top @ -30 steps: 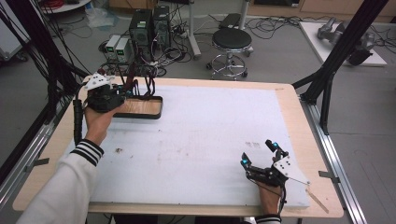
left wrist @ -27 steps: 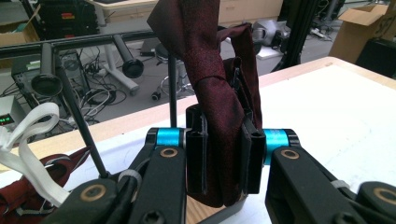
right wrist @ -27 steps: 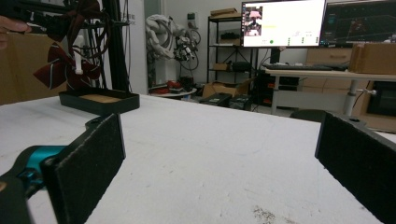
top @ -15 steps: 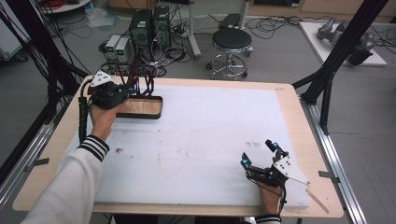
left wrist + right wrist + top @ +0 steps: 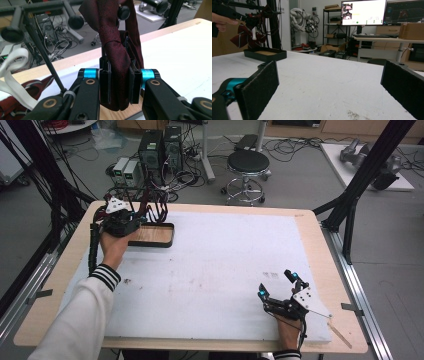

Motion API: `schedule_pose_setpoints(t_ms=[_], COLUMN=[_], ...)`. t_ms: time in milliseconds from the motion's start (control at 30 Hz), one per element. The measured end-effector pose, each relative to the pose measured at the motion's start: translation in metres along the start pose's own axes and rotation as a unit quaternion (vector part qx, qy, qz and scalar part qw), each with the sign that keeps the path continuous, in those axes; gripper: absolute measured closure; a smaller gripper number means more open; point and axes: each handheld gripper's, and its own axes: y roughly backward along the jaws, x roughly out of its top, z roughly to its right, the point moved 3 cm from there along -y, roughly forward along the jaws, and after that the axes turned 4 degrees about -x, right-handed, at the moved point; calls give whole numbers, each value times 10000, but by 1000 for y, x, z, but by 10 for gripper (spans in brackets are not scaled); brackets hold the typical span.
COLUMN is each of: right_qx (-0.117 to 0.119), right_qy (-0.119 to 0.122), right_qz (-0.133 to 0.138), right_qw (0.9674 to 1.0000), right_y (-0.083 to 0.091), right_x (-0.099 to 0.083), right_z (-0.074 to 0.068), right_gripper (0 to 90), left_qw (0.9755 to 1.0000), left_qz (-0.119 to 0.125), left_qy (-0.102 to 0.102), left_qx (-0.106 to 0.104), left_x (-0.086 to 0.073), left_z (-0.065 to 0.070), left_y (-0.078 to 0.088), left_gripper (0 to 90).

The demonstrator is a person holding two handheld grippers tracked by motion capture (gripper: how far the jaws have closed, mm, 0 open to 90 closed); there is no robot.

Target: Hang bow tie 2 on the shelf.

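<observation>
Right gripper (image 5: pixel 276 283) sits low at the near right table edge, jaws wide, nothing between; bare white mat (image 5: pixel 225 265) runs ahead of it. Left gripper (image 5: pixel 119 82) at the far left corner, jaws narrow, clamped on a dark red bow tie (image 5: pixel 117 50), lifted just over the black tray (image 5: pixel 167 237). White strap (image 5: pixel 12 72) hangs beside it, probably the tie's band.

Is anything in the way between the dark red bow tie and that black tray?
Nothing visible. The left gripper is shut on the dark red bow tie, which hangs just above the black tray; the tray's wooden bottom looks bare.
</observation>
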Motion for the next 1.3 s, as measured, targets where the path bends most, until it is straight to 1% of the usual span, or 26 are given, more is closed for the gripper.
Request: schedule_pose_setpoints(t_ms=[67,333,500,533,667,867,1033,1100,1233,1300], right_qx=[-2,0,-6,0,-1,-2,-2,-1,-1,-3], right_qy=[-21,24,20,25,27,26,31,28,20,8], right_qz=[-4,27,31,35,37,37,36,38,37,18], right_qw=[10000,10000,10000,10000,10000,10000,10000,10000,10000,10000], right_y=[0,0,0,0,0,0,0,0,0,0], right_x=[0,0,0,0,0,0,0,0,0,0], right_z=[0,0,0,0,0,0,0,0,0,0], right_gripper=[7,7,7,7,7,7,7,7,7,7], left_qw=[10000,9997,9994,9992,9989,9984,9975,9974,9966,9965], left_qz=[-39,-208,-295,-322,-355,-415,-516,-524,-614,-603], left_qy=[16,22,-16,-55,-106,-172,-172,-135,-179,-167], left_qx=[18,104,199,227,288,333,460,480,525,546], left_x=[-3,-14,-16,-17,-18,-22,-26,-26,-29,-29], left_z=[0,-1,-1,-1,-1,-1,-5,-6,-7,-6], left_y=[0,-1,-2,-2,-3,-3,-4,-4,-8,-10], left_gripper=[767,767,767,767,767,767,767,767,767,766])
